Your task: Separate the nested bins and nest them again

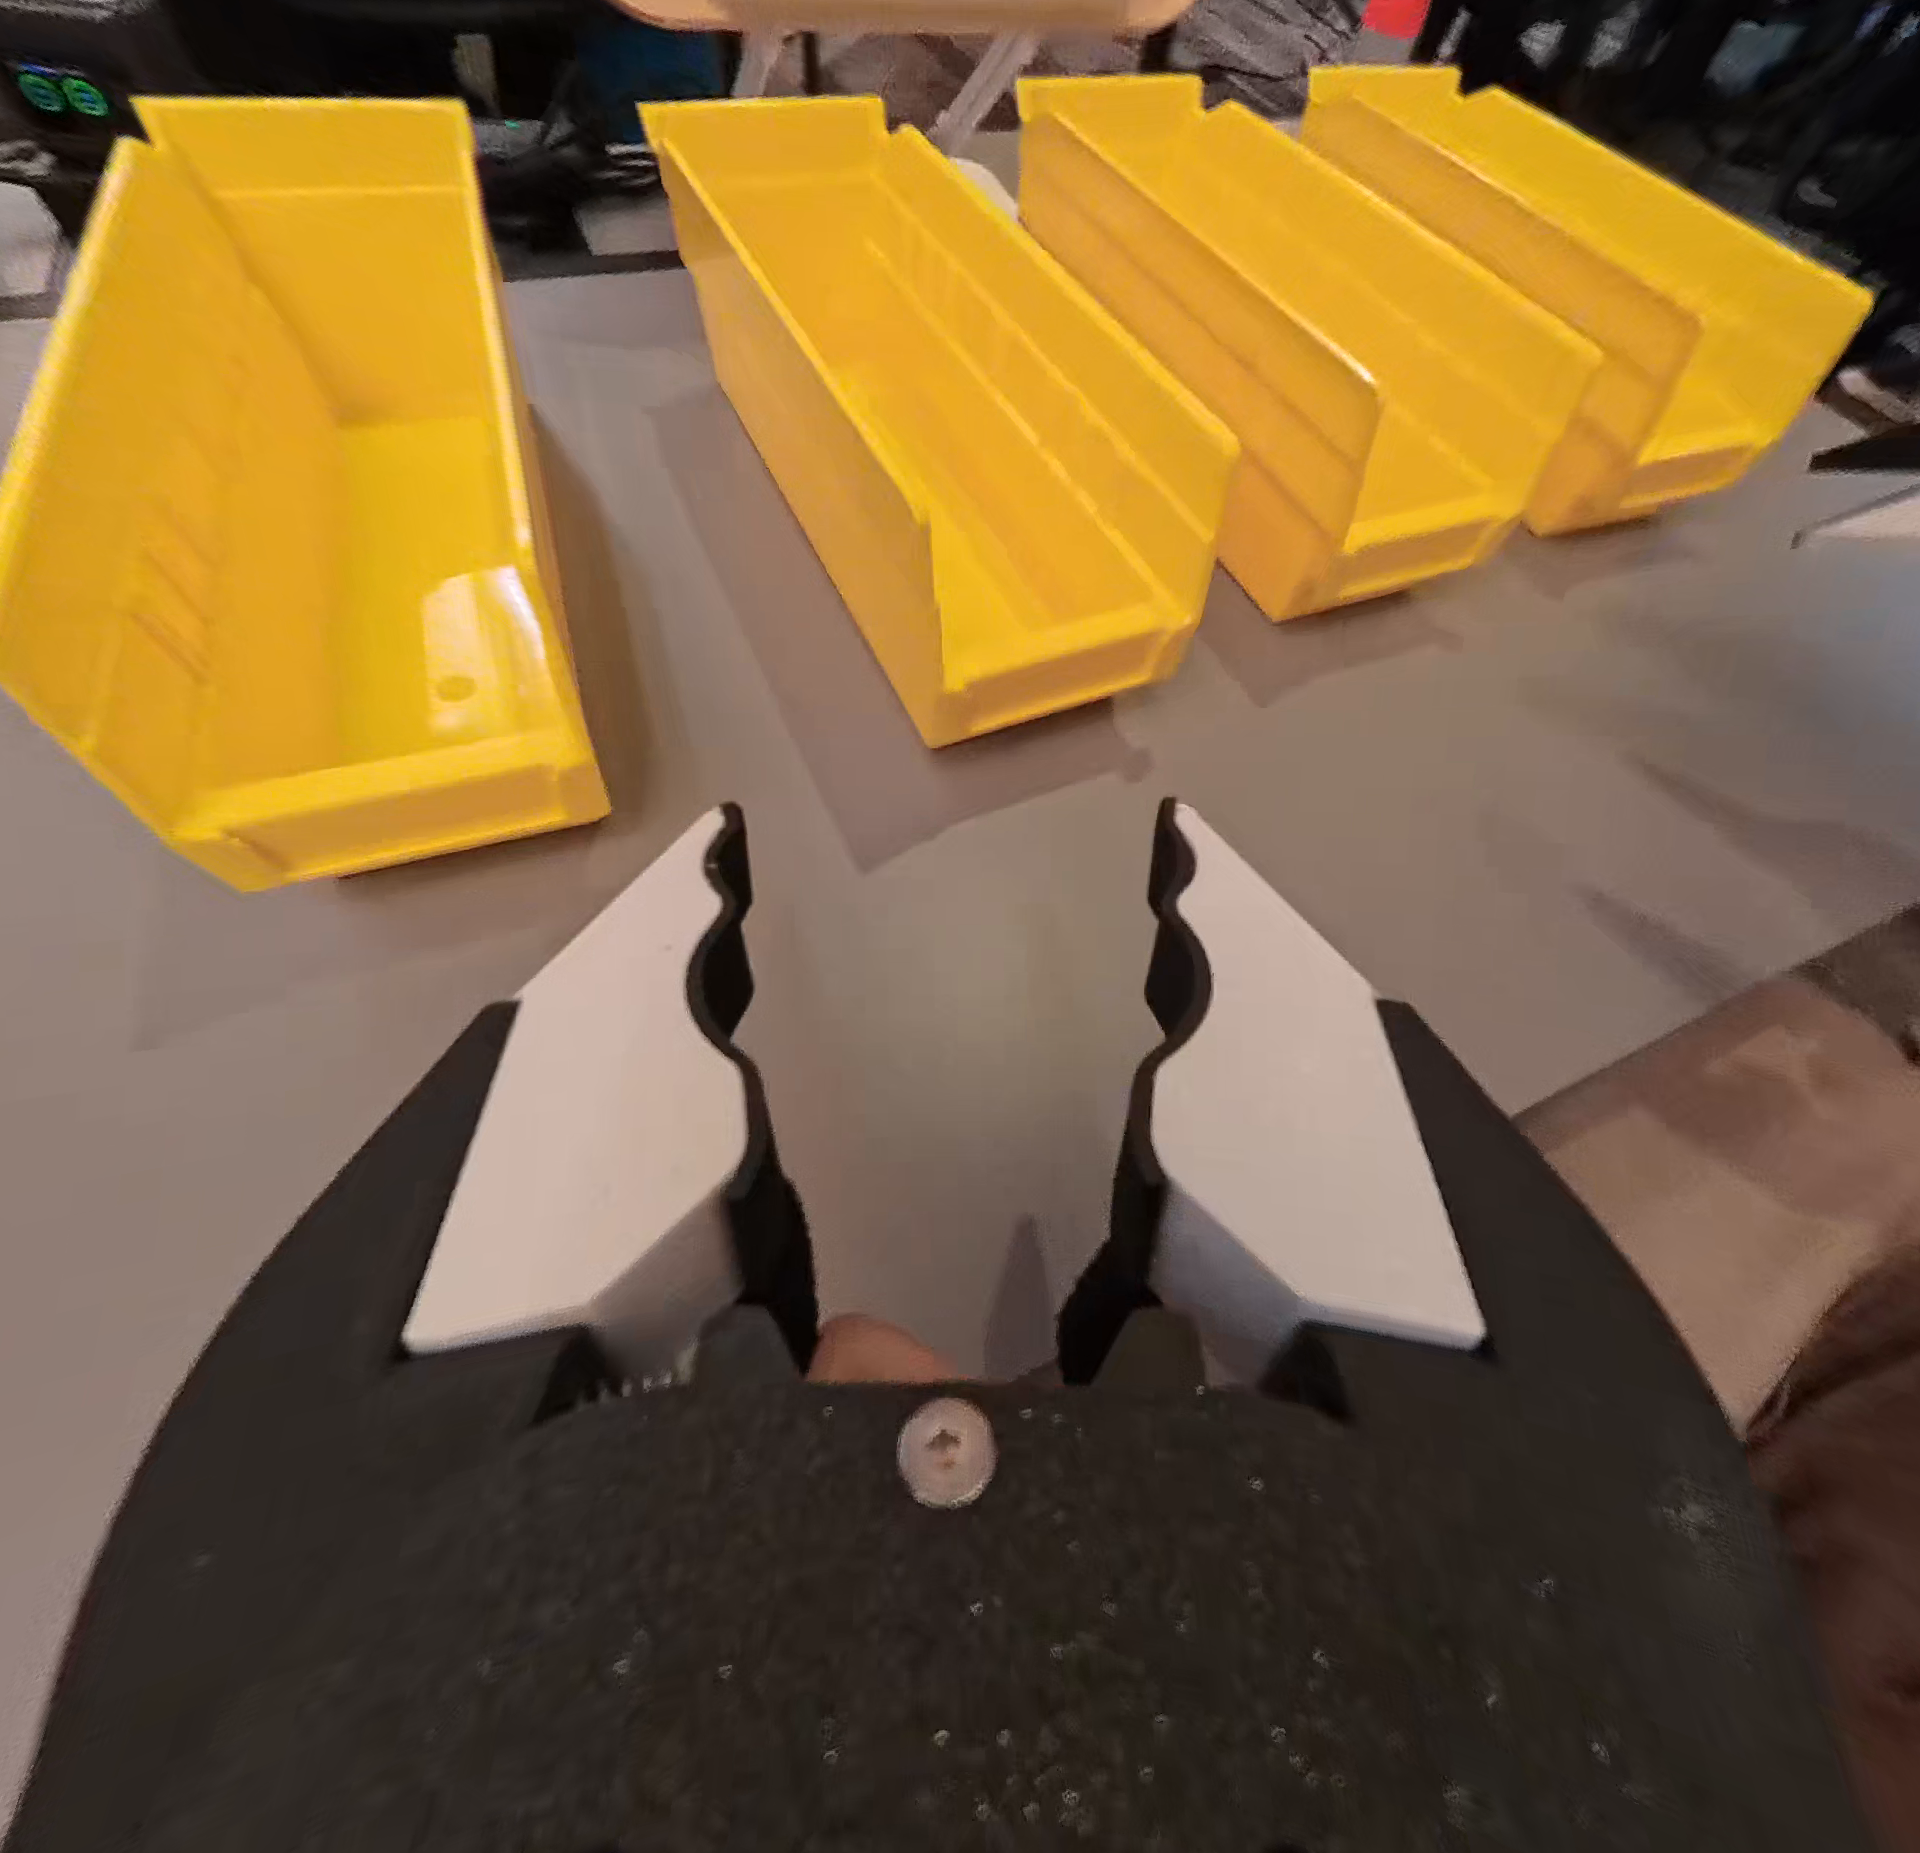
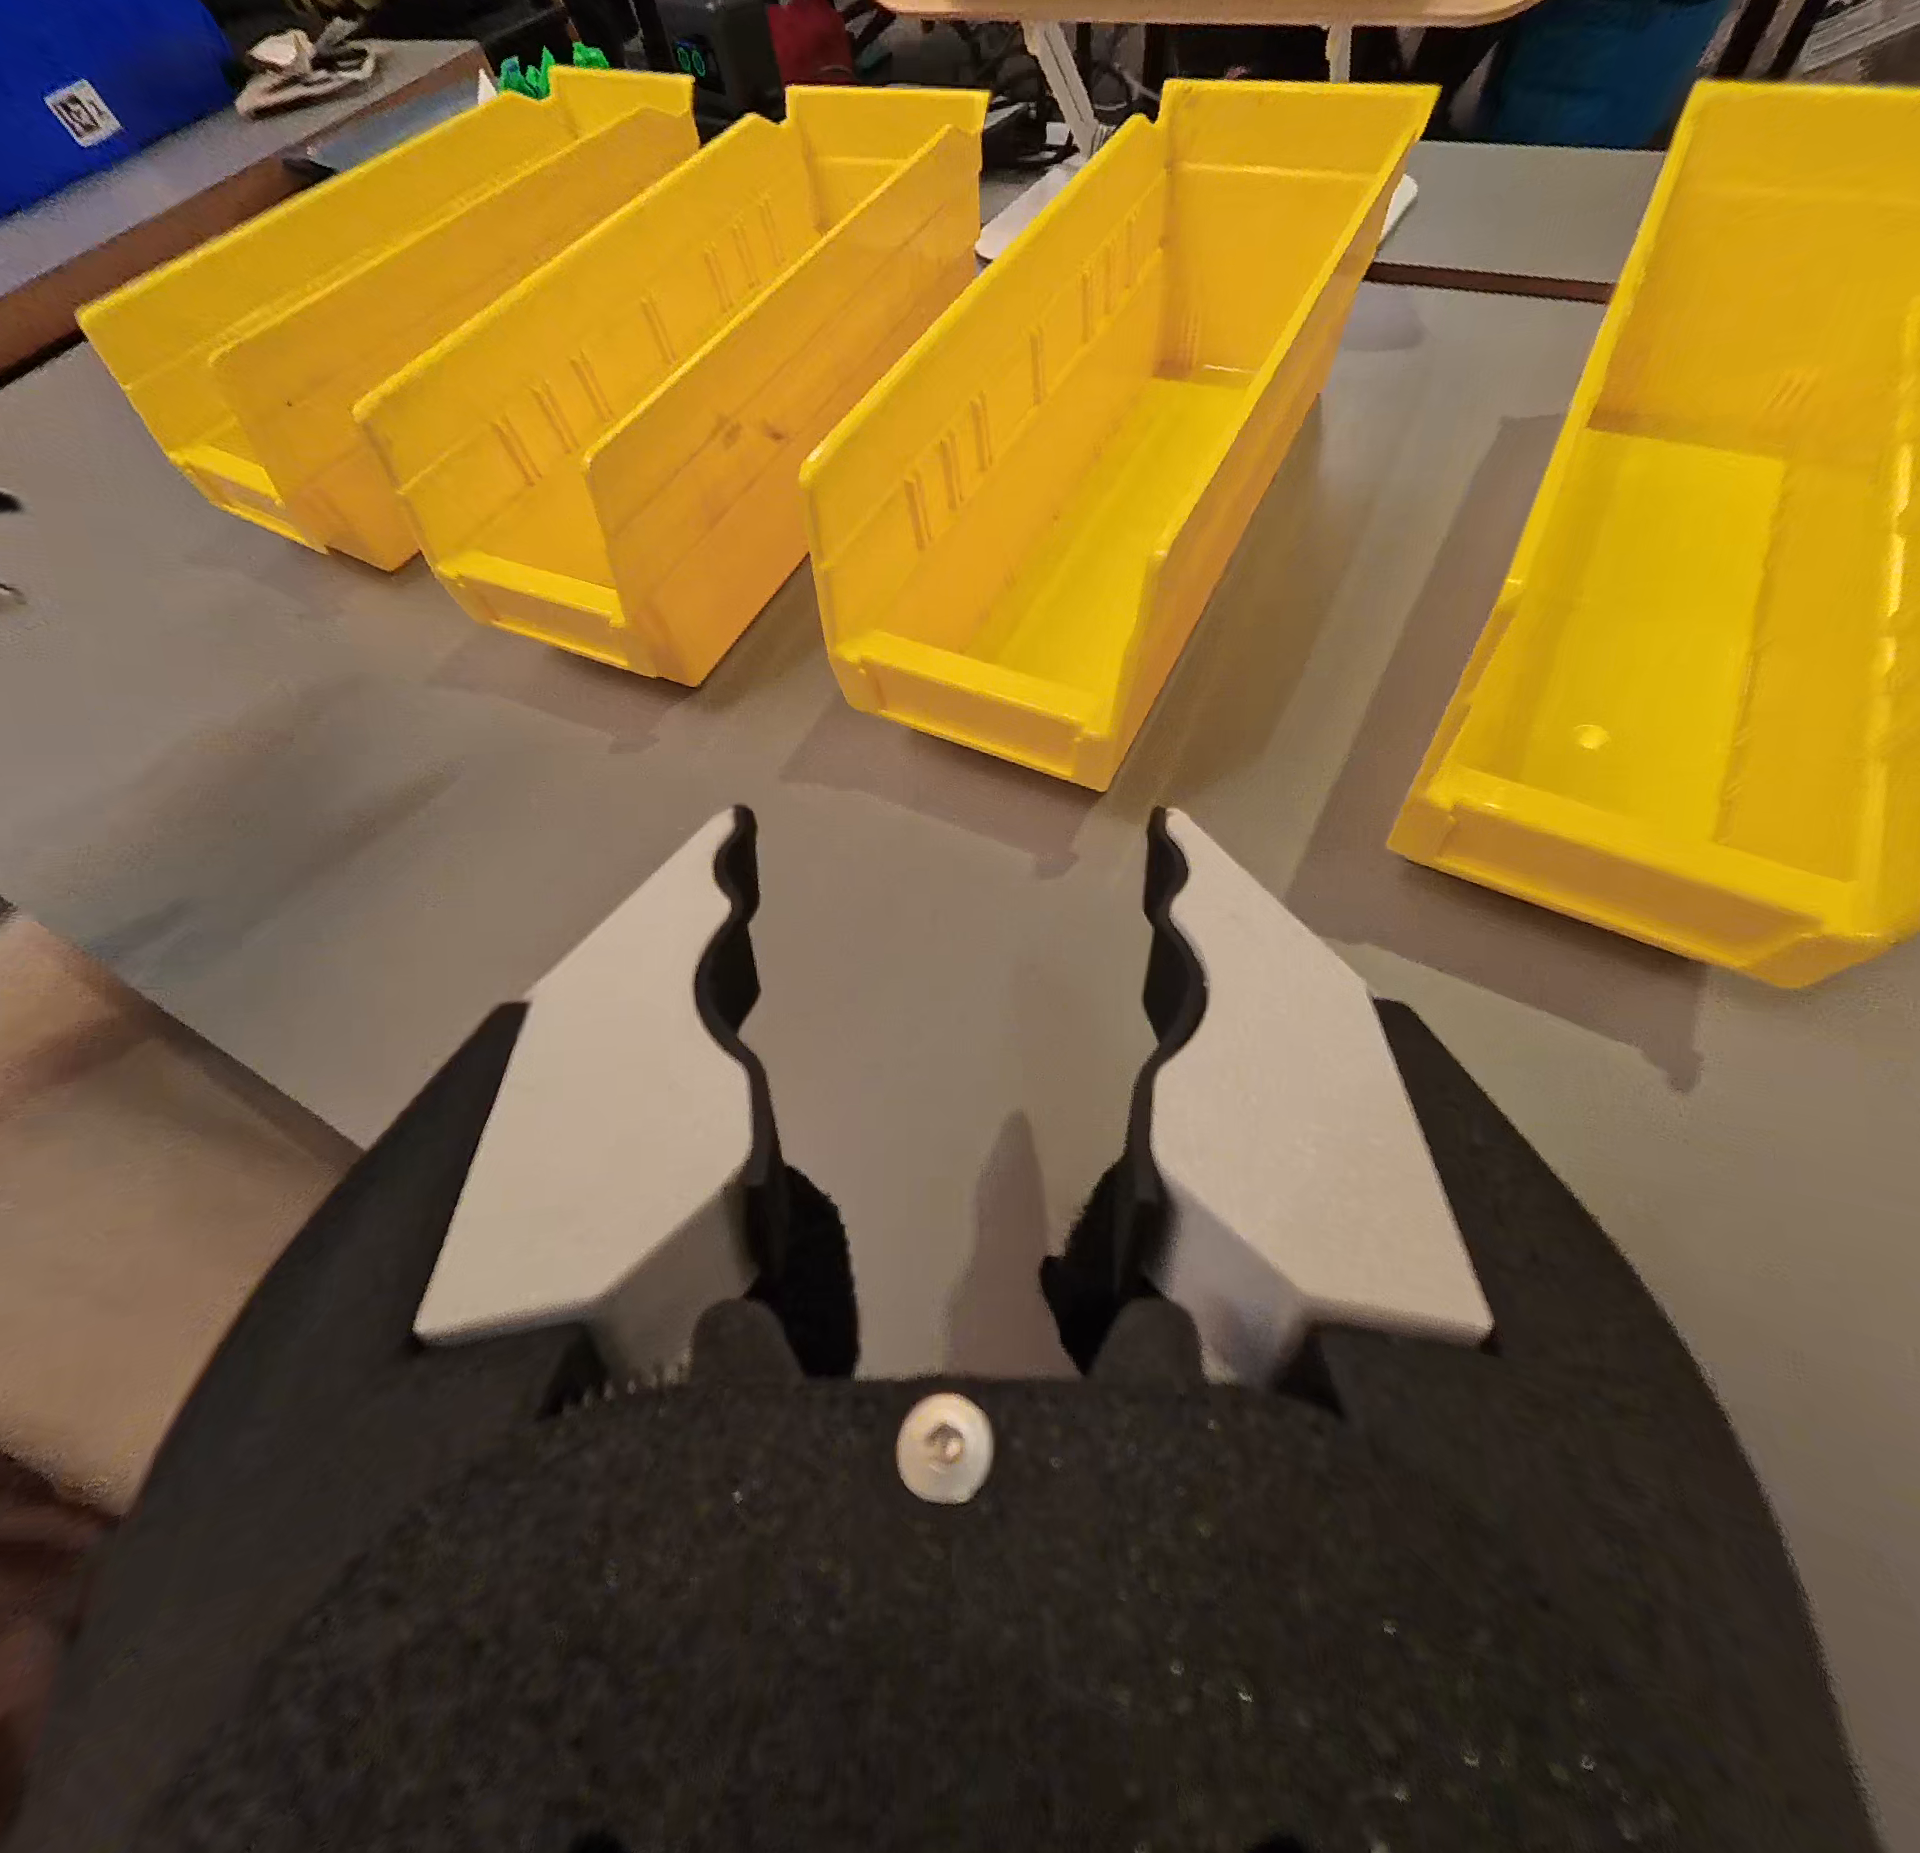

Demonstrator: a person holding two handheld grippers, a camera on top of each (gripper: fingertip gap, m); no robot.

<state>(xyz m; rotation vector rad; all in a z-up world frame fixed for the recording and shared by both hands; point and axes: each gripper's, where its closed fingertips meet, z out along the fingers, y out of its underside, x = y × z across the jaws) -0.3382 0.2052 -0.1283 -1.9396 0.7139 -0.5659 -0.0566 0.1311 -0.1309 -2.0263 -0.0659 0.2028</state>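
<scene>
Four yellow bins [image 2: 1091, 473] stand apart in a row on the grey table [image 2: 416, 816], none nested, while the left gripper [image 1: 951, 816] and right gripper [image 2: 951, 821] hover before them, fingers spread, grasping nothing.

glossy yellow plastic bins [image 1: 935, 432], matt grey table [image 1: 1351, 816]

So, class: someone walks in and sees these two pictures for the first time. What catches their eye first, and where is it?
First, the row of four bright yellow bins standing apart, side by side, across the grey table, each long and open-topped. Next, low in the foreground of each view, a pair of open white-and-black tongs, the left tongs and the right tongs, hovering over bare table in front of the bins with nothing between the fingers.
</scene>
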